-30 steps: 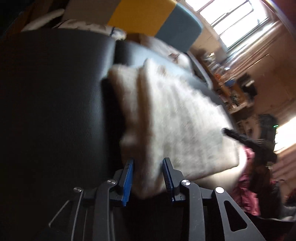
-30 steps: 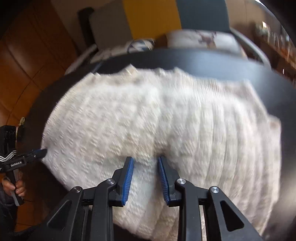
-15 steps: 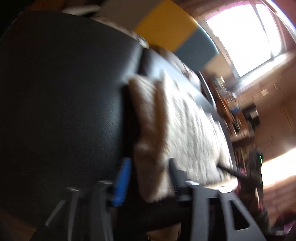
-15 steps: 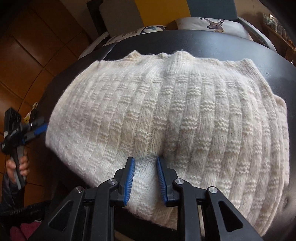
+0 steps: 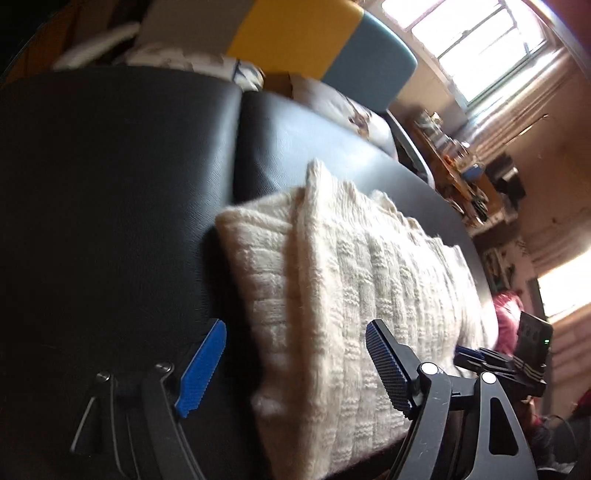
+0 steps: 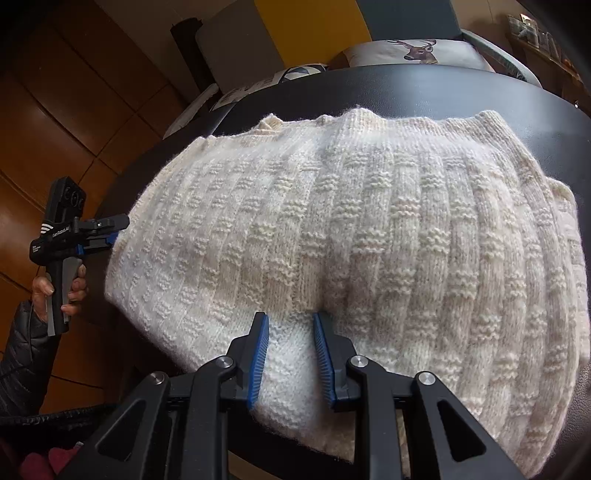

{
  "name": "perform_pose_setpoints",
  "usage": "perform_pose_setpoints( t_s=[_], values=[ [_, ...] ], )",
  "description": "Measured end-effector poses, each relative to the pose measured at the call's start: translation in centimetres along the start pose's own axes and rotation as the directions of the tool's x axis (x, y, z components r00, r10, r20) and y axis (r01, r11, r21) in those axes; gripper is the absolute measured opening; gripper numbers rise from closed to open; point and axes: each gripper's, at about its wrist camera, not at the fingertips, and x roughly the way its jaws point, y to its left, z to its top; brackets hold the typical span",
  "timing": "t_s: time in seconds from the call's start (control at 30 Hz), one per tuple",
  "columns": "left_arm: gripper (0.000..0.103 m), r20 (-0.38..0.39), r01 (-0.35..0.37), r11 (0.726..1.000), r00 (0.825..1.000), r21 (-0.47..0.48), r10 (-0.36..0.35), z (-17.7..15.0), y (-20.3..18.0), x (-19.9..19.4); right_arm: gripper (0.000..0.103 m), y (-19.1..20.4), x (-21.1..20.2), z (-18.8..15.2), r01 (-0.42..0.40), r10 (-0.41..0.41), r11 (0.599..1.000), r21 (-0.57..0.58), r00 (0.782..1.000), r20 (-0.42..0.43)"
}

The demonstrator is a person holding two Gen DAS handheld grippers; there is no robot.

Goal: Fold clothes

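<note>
A cream knitted sweater (image 5: 369,277) lies folded on a black leather seat (image 5: 110,184). My left gripper (image 5: 295,326) is at the sweater's left end. Its jaws are opening wide, and the thick folded edge lies between them with neither pad pressing on it. In the right wrist view the sweater (image 6: 369,221) fills the middle. My right gripper (image 6: 290,321) is shut on a pinch of its near edge. The left gripper (image 6: 110,225) shows at the sweater's left corner, held by a hand (image 6: 44,291). The right gripper (image 5: 465,354) shows at the sweater's far end.
Pillows, one with a deer print (image 6: 413,50), lie behind the seat against a yellow and teal backrest (image 5: 295,33). Wooden panels (image 6: 55,92) stand to the left. A pink cloth (image 5: 508,317) lies beyond the sweater. A cluttered shelf (image 5: 454,162) stands under a bright window.
My left gripper has let go of the sweater's end and its jaws have spread wide. The right gripper keeps its hold, and the sweater has settled flat on the seat.
</note>
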Motion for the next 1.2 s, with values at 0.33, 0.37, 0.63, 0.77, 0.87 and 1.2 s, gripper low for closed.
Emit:
perform_pose_setpoints(
  t_s=[0.33, 0.37, 0.63, 0.77, 0.87, 1.2],
  values=[
    [0.085, 0.011, 0.136, 0.99, 0.991, -0.048, -0.135, 0.4, 1.3, 2.1, 0.025, 0.1, -0.1, 0.1, 0.011, -0.011, 1.0, 0.015, 1.0, -0.007],
    [0.086, 0.021, 0.132, 0.991, 0.991, -0.03, -0.131, 0.4, 1.0, 2.2, 0.025, 0.1, -0.1, 0.1, 0.009, -0.009, 1.0, 0.02, 1.0, -0.008],
    [0.065, 0.057, 0.1, 0.995, 0.993, 0.009, -0.101, 0.8, 0.7, 2.8, 0.025, -0.9, -3.0, -0.1, 0.075, -0.077, 0.997, 0.035, 0.995, 0.066],
    [0.022, 0.08, 0.23, 0.963, 0.972, -0.138, -0.22, 0.9, 2.8, 3.5, 0.025, -2.6, -5.9, -0.7, 0.169, -0.171, 0.985, 0.025, 0.979, 0.108],
    [0.022, 0.091, 0.249, 0.958, 0.967, -0.142, -0.238, 0.6, 2.4, 3.8, 0.025, -3.9, -7.3, -0.5, 0.222, -0.221, 0.975, 0.004, 0.968, 0.122],
    [0.025, 0.111, 0.225, 0.961, 0.972, -0.16, -0.208, 0.8, 1.8, 3.8, 0.025, -9.6, -5.7, 3.2, 0.267, -0.267, 0.964, 0.004, 0.963, 0.019]
  ],
)
